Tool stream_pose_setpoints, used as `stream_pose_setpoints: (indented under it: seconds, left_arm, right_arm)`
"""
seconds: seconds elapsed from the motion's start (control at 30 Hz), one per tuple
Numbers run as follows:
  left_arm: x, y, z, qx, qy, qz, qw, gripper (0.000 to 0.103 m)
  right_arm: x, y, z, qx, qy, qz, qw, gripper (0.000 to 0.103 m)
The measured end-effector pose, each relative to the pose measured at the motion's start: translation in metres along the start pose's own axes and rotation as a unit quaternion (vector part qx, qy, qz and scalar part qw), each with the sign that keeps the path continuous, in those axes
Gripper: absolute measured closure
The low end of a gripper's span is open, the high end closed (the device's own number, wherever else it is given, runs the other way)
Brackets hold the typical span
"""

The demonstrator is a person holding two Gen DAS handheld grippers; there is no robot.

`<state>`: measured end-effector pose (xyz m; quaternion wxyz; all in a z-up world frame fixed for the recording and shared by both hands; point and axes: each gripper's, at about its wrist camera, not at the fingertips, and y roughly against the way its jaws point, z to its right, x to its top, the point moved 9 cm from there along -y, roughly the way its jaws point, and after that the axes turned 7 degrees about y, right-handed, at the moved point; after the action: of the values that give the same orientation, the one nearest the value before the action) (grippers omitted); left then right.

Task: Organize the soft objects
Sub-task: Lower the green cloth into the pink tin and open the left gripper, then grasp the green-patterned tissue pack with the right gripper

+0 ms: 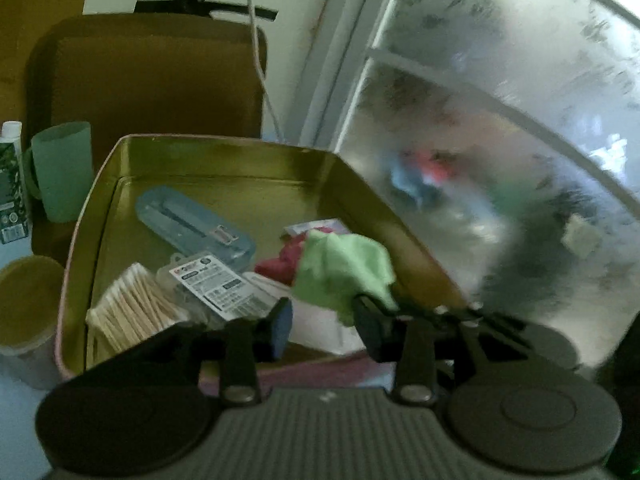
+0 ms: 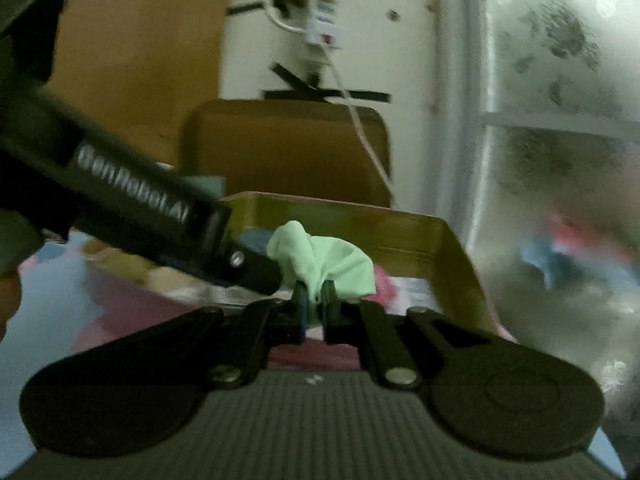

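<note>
**Green cloth held up over the gold tin, R gripper pinching it**

Left wrist view: the left gripper (image 1: 324,328) hangs over the near edge of the gold tin (image 1: 224,156). Its two fingers stand a little apart with an empty gap between; I see only the tin's contents through it. The green cloth (image 1: 344,268) is bunched just above and beside the finger on the right side of the pic and seems to touch it, but the pads do not press on it. I think this gripper is here to help, maybe to take a second corner so the cloth can be spread or folded.

Inside the tin lie hard small things: cotton swabs (image 1: 136,304), a blue case (image 1: 192,224) and a labelled packet (image 1: 212,284). A red cloth (image 1: 280,264) lies crumpled under the green one. A green cup (image 1: 64,168) stands outside, to the left of the tin. The pic is blurred w/ motion, so fine details are not sure.

Right wrist view: the right gripper (image 2: 316,308) has its jaws pressed nearly together on a fold of the green cloth, which puffs up above the pads. It pinches low, so the rest hangs free, lifted over the tin's near right part and not resting flat. The left gripper comes in from the left side and its tip touches the cloth's side.

My judgement: the soft pieces are being picked out from the hard items to sort apart. The risk is that the thin fold slips from the pinch.
</note>
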<state>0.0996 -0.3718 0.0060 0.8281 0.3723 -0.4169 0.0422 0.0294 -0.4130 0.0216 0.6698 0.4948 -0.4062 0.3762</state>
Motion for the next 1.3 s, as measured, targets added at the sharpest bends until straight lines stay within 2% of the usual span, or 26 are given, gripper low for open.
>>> stream_pose_setpoints:
  seconds: [0.03, 0.07, 0.1, 0.17, 0.33, 0.5, 0.6, 0.7, 0.83, 0.9, 0.97, 1.03, 1.07, 1.1, 1.23, 1.3]
  left_arm:
    - [-0.002, -0.004, 0.0, 0.003, 0.003, -0.003, 1.0, 0.067]
    - [-0.004, -0.008, -0.001, 0.004, 0.005, -0.006, 1.0, 0.066]
    - [-0.005, -0.01, -0.002, 0.007, 0.008, -0.008, 0.9999, 0.064]
    - [-0.007, -0.011, -0.006, 0.013, 0.007, -0.007, 0.9999, 0.059]
    - [-0.007, 0.004, -0.009, 0.014, 0.01, 0.003, 0.9998, 0.059]
    - [-0.017, 0.069, -0.019, 0.009, 0.003, 0.055, 0.9985, 0.055]
    - [-0.034, 0.12, -0.048, 0.03, 0.009, 0.084, 0.996, 0.053]
    - [-0.054, 0.165, -0.098, 0.091, 0.029, 0.103, 0.9901, 0.053]
    - [-0.075, 0.212, -0.176, 0.175, 0.077, 0.107, 0.9757, 0.053]
    - [-0.084, 0.228, -0.21, 0.199, 0.107, 0.102, 0.9688, 0.053]
    - [-0.091, 0.236, -0.235, 0.214, 0.123, 0.096, 0.9644, 0.05]
    - [-0.095, 0.24, -0.253, 0.222, 0.135, 0.096, 0.961, 0.033]
    - [-0.097, 0.242, -0.26, 0.223, 0.141, 0.099, 0.9595, 0.019]
    - [-0.099, 0.241, -0.265, 0.221, 0.146, 0.103, 0.9588, 0.016]
    - [-0.103, 0.227, -0.268, 0.207, 0.153, 0.086, 0.9625, 0.018]
    - [-0.108, 0.218, -0.268, 0.19, 0.167, 0.07, 0.9649, 0.033]
  right_arm:
    - [-0.001, -0.003, 0.004, -0.005, -0.002, -0.003, 1.0, 0.089]
    - [-0.002, -0.006, 0.008, -0.011, -0.003, -0.005, 1.0, 0.082]
    - [-0.004, -0.008, 0.01, -0.015, -0.003, -0.007, 1.0, 0.064]
    - [-0.007, -0.005, 0.014, -0.027, -0.006, -0.004, 1.0, 0.047]
    - [-0.004, 0.007, 0.018, -0.033, -0.027, 0.012, 0.999, 0.047]
    - [0.014, 0.038, 0.004, -0.015, -0.063, 0.063, 0.996, 0.047]
    - [0.021, 0.046, -0.034, 0.06, -0.082, 0.064, 0.993, 0.047]
    - [0.02, 0.044, -0.095, 0.161, -0.067, 0.03, 0.984, 0.047]
    - [0.011, 0.036, -0.192, 0.295, -0.02, -0.045, 0.954, 0.046]
    - [0.009, 0.033, -0.232, 0.334, -0.001, -0.072, 0.94, 0.042]
    - [0.011, 0.031, -0.268, 0.36, 0.023, -0.081, 0.929, 0.036]
    - [0.015, 0.026, -0.296, 0.369, 0.049, -0.082, 0.925, 0.03]
    - [0.016, 0.024, -0.307, 0.37, 0.06, -0.082, 0.923, 0.029]
    - [0.017, 0.019, -0.318, 0.371, 0.07, -0.086, 0.922, 0.029]
    - [0.016, -0.002, -0.343, 0.37, 0.083, -0.109, 0.919, 0.029]
    - [0.013, -0.009, -0.35, 0.37, 0.084, -0.12, 0.918, 0.029]
